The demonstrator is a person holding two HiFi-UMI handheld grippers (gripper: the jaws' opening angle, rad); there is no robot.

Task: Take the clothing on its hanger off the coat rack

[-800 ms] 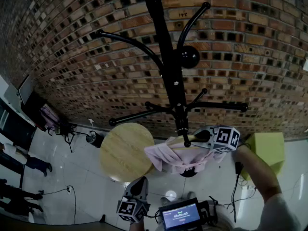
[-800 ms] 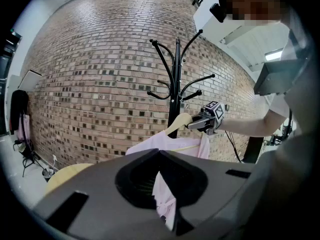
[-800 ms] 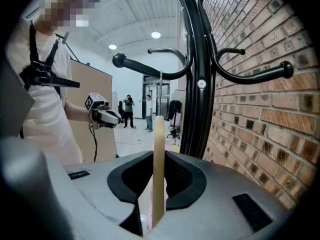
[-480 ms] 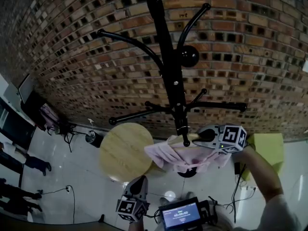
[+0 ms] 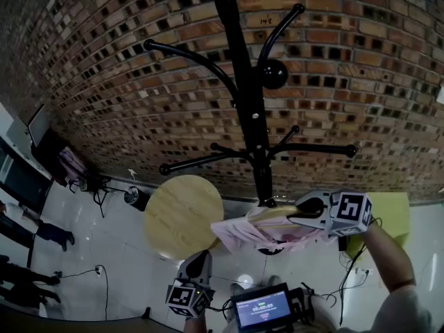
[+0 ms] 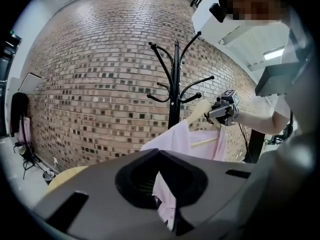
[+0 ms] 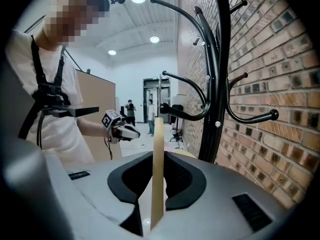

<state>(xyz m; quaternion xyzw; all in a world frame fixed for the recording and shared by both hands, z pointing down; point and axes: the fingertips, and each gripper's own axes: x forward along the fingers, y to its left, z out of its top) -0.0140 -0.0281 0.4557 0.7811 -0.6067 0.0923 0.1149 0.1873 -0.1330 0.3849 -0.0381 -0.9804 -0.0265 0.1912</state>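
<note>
The black coat rack [image 5: 250, 103] stands against the brick wall. A wooden hanger [image 5: 267, 217] carries pink clothing [image 5: 243, 233] just below the rack's lowest peg tip. I cannot tell whether its hook touches the peg. My right gripper [image 5: 305, 210] is shut on the hanger's right arm; in the right gripper view the pale wood [image 7: 157, 169] stands upright between the jaws. My left gripper [image 5: 200, 262] hangs low and apart from the clothing. Its jaws stand a slit apart with nothing held, and the pink shirt [image 6: 175, 139] shows through the gap.
A round wooden table [image 5: 182, 214] stands left of the rack's base. A yellow-green box [image 5: 388, 210] sits at the right by the wall. Cables lie on the floor, a small screen [image 5: 260, 309] hangs at my chest, and people stand far off at the left.
My right gripper has moved right and slightly down, drawing the hanger and pink clothing out from the rack's post and tilting it. The left gripper has barely moved.
</note>
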